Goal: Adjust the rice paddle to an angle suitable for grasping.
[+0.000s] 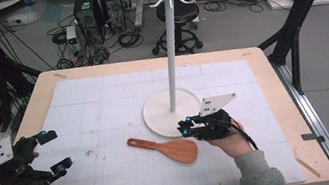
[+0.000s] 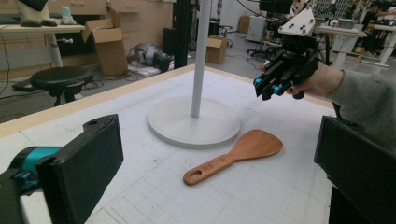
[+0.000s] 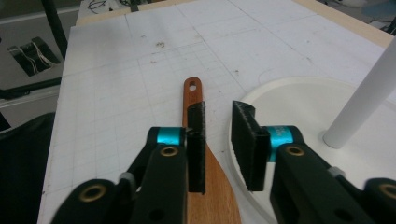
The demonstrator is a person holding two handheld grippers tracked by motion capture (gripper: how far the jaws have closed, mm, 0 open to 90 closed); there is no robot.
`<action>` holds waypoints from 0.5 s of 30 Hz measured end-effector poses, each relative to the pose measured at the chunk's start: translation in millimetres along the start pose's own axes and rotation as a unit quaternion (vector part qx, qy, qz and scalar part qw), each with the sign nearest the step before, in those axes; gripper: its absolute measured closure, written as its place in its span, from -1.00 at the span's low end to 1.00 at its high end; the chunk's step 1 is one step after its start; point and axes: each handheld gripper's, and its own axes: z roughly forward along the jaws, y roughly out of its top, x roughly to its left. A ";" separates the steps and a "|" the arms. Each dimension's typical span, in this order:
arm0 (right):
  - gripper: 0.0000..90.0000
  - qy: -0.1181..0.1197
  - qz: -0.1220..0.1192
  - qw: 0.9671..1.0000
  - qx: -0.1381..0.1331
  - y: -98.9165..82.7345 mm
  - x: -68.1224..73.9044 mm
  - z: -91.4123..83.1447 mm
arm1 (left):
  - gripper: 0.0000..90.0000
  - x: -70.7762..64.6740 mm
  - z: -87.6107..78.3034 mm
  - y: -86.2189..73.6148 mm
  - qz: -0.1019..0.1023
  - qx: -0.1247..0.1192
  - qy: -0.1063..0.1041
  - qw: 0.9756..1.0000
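Observation:
A wooden spatula (image 1: 167, 149) lies flat on the white gridded mat, blade to the right and handle to the left. My right gripper (image 1: 186, 128) hovers just above its blade, by the edge of the stand's round base. In the right gripper view the jaws (image 3: 219, 109) stand a narrow gap apart with nothing between them; the spatula (image 3: 192, 93) lies under the left jaw. My left gripper (image 1: 55, 151) rests at the mat's left edge, jaws wide open and empty. From the left gripper view (image 2: 217, 144) I see the spatula (image 2: 233, 156) and the right gripper (image 2: 266, 88) beyond.
A white hook stand (image 1: 170, 46) rises from a round base (image 1: 161, 113) at mid-table, with prongs at its top. The mat (image 1: 102, 98) covers a wooden table (image 1: 276, 104). A black stool (image 1: 179, 16) and computer boxes (image 1: 98, 10) stand on the floor behind.

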 end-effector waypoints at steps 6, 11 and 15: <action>0.94 0.005 -0.003 1.000 0.008 -0.8 0.2 7.2 | -0.96 0.2 0.1 -1.4 -0.001 0.003 0.001 1.000; 0.98 0.006 -0.002 1.000 0.015 -1.1 0.0 14.7 | -0.96 -0.3 0.0 -2.4 -0.002 0.005 0.001 1.000; 0.98 0.008 -0.002 1.000 0.020 -1.4 -0.2 21.2 | -0.96 -1.0 0.2 -2.9 -0.003 0.007 0.002 1.000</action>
